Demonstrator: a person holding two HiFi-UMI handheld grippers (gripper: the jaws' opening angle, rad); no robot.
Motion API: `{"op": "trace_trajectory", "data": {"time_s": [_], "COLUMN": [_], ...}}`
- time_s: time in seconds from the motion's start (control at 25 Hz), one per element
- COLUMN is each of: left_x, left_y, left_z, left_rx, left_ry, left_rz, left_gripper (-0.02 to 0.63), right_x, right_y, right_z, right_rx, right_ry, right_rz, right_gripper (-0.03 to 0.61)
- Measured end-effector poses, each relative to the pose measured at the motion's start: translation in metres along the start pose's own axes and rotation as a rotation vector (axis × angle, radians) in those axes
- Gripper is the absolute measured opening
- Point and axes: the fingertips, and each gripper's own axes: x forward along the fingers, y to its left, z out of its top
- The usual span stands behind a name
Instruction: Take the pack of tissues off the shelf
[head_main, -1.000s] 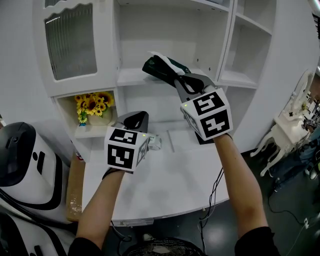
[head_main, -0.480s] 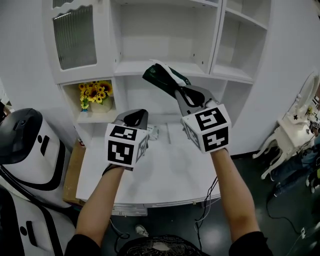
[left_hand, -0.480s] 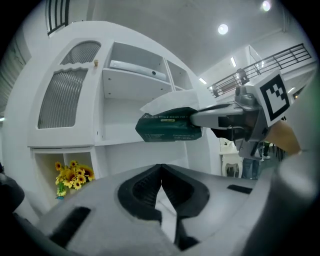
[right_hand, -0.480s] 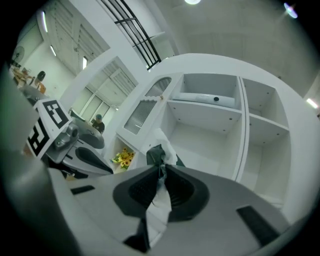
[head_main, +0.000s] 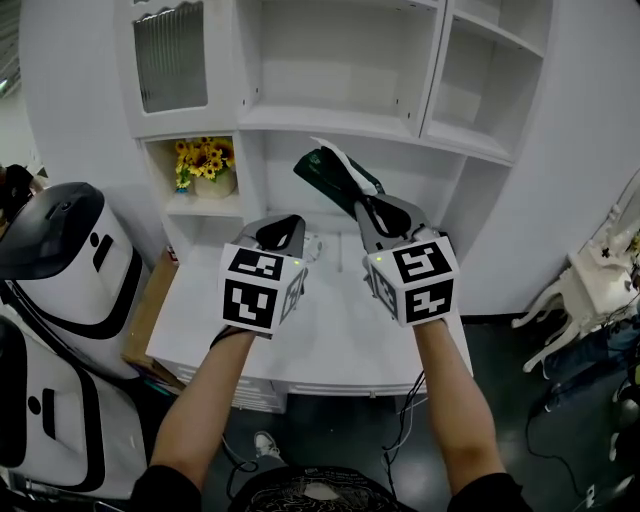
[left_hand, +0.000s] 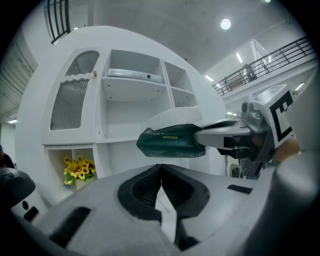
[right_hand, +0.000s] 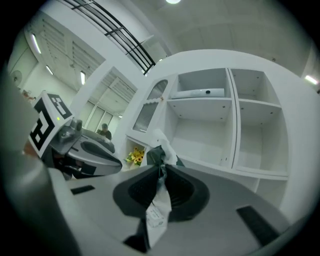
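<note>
The dark green pack of tissues (head_main: 335, 180) hangs in the air in front of the white shelf unit (head_main: 340, 118), below its middle shelf and above the white table (head_main: 330, 340). My right gripper (head_main: 362, 205) is shut on the pack's near end. In the right gripper view the pack's crimped edge and white flap (right_hand: 159, 162) sit pinched between the jaws. The left gripper view shows the pack (left_hand: 172, 142) side on, with a white tissue sticking out on top. My left gripper (head_main: 285, 228) is lower and to the left, shut with nothing in it.
A pot of sunflowers (head_main: 207, 165) stands in a low left cubby. A small pale object (head_main: 312, 245) lies on the table behind the left gripper. A white and black machine (head_main: 60, 250) stands at the left, a cardboard box (head_main: 140, 320) beside the table, and a white chair (head_main: 590, 290) at the right.
The right gripper has drawn the pack away from the shelf, down and towards me. The head view has pulled back and both grippers sit lower against the shelf unit.
</note>
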Motion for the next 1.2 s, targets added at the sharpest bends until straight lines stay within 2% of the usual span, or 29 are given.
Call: {"op": "trace_trajectory", "data": {"time_s": [0.32,0.6,1.2], "left_x": [-0.01,-0.02,-0.047], "left_y": [-0.02,-0.017,0.005], "left_z": [-0.011,-0.012,-0.016], "left_rx": [-0.003,0.007,0.022], "left_ry": [0.012,-0.003,-0.018], "left_rz": [0.018,-0.02,-0.053], "left_gripper": [0.009,0.009,0.009], "right_x": [-0.018,-0.026,-0.03], "right_y": [0.016,0.032,0.06], "right_z": [-0.026,-0.039,-0.032], "right_rx": [0.067,0.102,0.14], "right_ry": [0.012,0.04,0.054], "right_rz": [0.017,-0.037,-0.103], "right_gripper": [0.035,0.034,0.034]}}
